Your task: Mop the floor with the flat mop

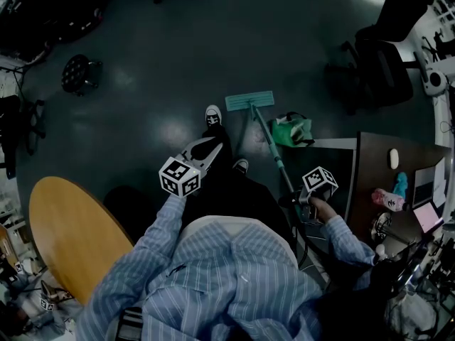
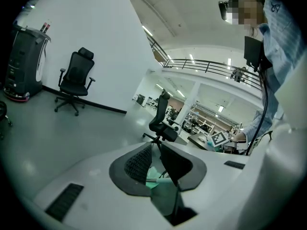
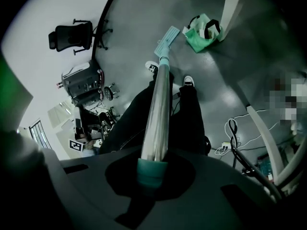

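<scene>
The flat mop's teal head (image 1: 249, 101) lies flat on the dark floor ahead of the person's shoes. Its metal handle (image 1: 274, 155) slants back to my right gripper (image 1: 307, 203), which is shut on the handle's upper end. In the right gripper view the handle (image 3: 158, 109) runs from the teal grip between the jaws of that gripper (image 3: 153, 170) down to the mop head (image 3: 167, 36). My left gripper (image 1: 207, 148) hovers above the person's legs, left of the handle. The jaws of the left gripper (image 2: 154, 150) stand a narrow gap apart with nothing between them.
A green bag (image 1: 291, 130) lies right of the mop head. A dark desk (image 1: 398, 183) with small items stands at the right, black office chairs (image 1: 384, 62) beyond it. A round wooden table (image 1: 71, 233) is at the left, a black stool (image 1: 79, 73) farther back. Cables (image 3: 235, 138) trail on the floor.
</scene>
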Demonstrator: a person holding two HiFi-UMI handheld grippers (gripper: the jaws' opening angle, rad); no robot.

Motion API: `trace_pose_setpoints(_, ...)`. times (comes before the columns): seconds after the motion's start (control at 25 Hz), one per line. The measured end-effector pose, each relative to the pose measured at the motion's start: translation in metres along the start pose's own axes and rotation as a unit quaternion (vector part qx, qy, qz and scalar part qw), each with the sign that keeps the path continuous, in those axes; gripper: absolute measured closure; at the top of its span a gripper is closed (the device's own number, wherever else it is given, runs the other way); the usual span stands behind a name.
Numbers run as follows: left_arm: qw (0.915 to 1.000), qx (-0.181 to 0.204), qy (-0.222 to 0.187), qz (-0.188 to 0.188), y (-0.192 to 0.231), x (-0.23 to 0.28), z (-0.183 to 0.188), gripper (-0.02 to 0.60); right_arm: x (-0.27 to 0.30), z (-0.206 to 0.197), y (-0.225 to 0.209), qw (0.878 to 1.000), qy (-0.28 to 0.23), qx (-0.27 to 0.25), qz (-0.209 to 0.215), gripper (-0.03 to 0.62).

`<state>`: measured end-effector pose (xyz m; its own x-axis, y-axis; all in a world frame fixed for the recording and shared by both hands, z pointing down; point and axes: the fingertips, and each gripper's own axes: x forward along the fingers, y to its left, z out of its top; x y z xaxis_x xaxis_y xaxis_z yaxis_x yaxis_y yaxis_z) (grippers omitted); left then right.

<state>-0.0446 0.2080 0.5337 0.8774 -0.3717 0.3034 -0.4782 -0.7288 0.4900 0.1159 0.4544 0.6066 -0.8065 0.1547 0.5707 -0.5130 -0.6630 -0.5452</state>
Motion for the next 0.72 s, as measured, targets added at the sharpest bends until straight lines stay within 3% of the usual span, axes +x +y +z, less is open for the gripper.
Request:
trace_pose_setpoints(0.44,1.0000,-0.002,-0.003,0.002,0.009,0.003,0.006,0.517,0.005,0.001,0.018,1.000,0.011,-0.012,0.005,0.583)
trace_pose_setpoints(0.72,1.0000,-0.005,0.004,-0.002,0.022,0.018,0.014,0.517,0.003,0.024,0.033,1.000,0.015,-0.009,0.009,0.583)
